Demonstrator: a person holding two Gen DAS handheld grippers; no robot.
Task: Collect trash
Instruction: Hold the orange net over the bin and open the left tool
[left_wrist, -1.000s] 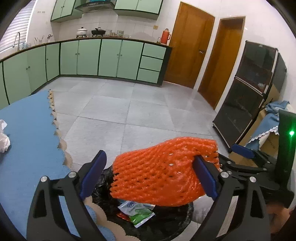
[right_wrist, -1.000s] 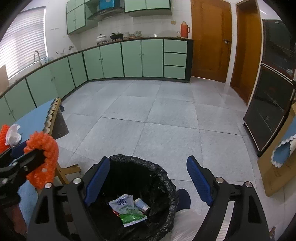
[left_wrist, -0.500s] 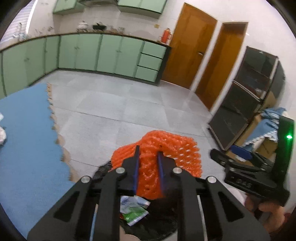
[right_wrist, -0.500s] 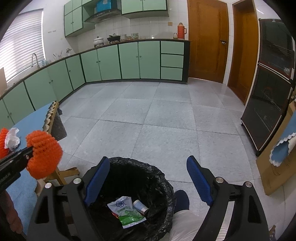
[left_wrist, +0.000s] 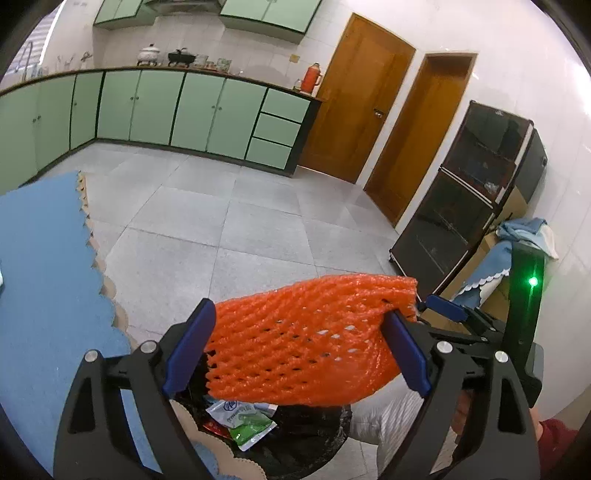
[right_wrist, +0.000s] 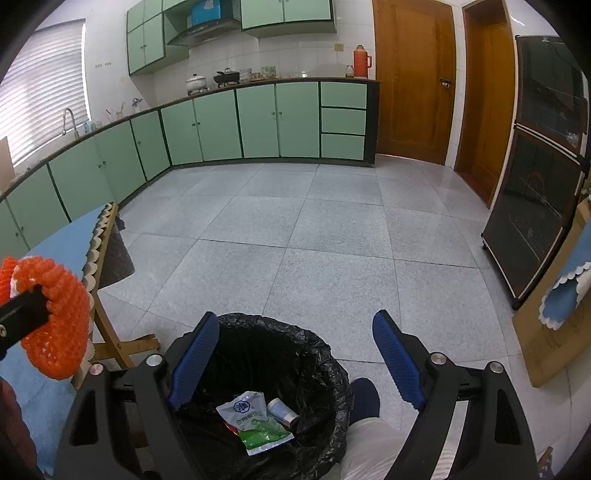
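Note:
An orange foam fruit net (left_wrist: 310, 339) spans the space between the wide-apart blue pads of my left gripper (left_wrist: 295, 350), over the bin. It also shows in the right wrist view (right_wrist: 55, 317) at the far left, at the table edge. The black-bagged trash bin (right_wrist: 314, 354) stands on the floor below, holding a white-green packet (right_wrist: 255, 424) and a small bottle (right_wrist: 282, 410). My right gripper (right_wrist: 295, 362) is open and empty just above the bin's rim; its body shows in the left wrist view (left_wrist: 480, 321).
The blue-clothed table (left_wrist: 44, 295) with a scalloped edge lies to the left of the bin. A dark glass cabinet (right_wrist: 543, 177) and a cardboard box (right_wrist: 554, 332) stand on the right. Green kitchen cabinets (right_wrist: 258, 122) line the far wall across the tiled floor.
My left gripper was open around the net, squeezed shut on it half a second ago, and now stands open again with the net stretched between the pads. The right gripper has stayed still.

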